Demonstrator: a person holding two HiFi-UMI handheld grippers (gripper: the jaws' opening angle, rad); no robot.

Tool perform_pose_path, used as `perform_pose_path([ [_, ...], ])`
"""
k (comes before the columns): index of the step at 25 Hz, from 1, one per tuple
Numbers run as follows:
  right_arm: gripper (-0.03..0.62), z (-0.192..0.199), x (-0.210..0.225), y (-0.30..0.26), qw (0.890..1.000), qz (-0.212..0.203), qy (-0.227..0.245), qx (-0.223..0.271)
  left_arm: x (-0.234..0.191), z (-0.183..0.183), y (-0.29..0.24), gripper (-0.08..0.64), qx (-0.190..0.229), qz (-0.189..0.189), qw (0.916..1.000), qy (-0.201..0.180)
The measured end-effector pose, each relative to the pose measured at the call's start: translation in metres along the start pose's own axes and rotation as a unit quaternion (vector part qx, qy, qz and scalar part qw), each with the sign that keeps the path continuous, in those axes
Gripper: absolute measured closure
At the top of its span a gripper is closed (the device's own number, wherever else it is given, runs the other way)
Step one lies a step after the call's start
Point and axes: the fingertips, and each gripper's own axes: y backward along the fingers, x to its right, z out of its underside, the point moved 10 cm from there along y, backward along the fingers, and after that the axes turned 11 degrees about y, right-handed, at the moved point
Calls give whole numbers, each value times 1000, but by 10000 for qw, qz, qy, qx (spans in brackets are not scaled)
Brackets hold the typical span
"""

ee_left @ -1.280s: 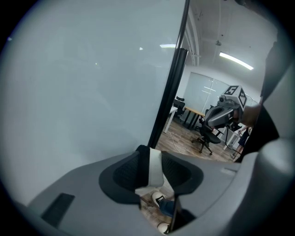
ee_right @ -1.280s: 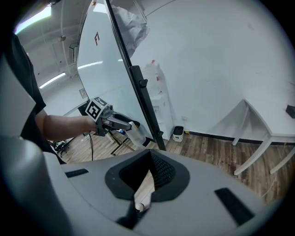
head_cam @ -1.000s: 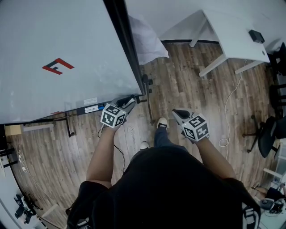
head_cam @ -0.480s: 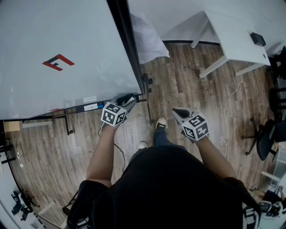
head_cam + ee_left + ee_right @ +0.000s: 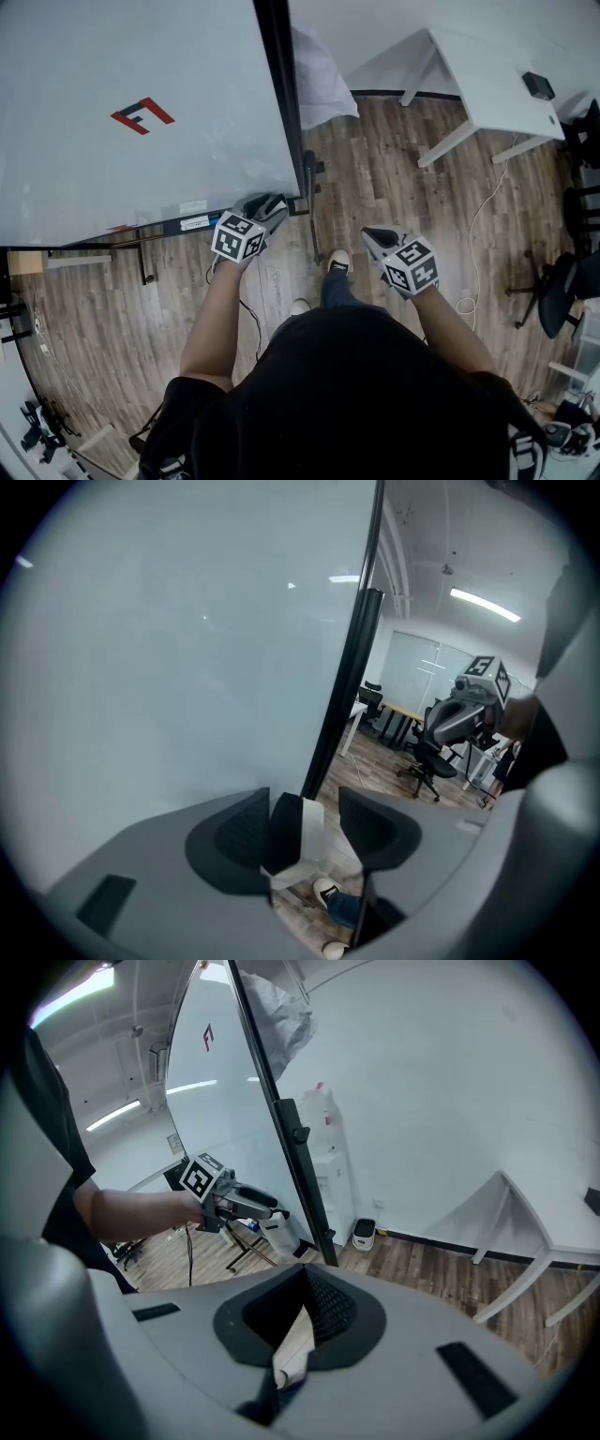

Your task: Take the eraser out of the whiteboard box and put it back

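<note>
Wider than a second ago, my left gripper (image 5: 305, 829) has just been opening its jaws, while the hand itself stays parked at the lower right corner of the whiteboard (image 5: 141, 112). The eraser (image 5: 298, 834) stands between my pads, its black face close against the left one and a clear gap to the right one, so I am no longer squeezing it. From the right gripper view, my left tips sit just above a white box (image 5: 280, 1235) that hangs beside the whiteboard's dark edge. I judge this to be the letting-go of the put-back step, though I cannot tell whether the eraser is fully seated in that box. My right gripper (image 5: 302, 1314) hangs well off to the right of the whiteboard, jaws together on nothing.
</note>
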Motion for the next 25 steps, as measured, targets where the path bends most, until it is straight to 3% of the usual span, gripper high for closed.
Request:
perform_pose_path([
  [25, 597, -41, -49, 20, 9979, 177, 401, 484, 17, 26, 115, 333, 627, -265, 9976, -118],
])
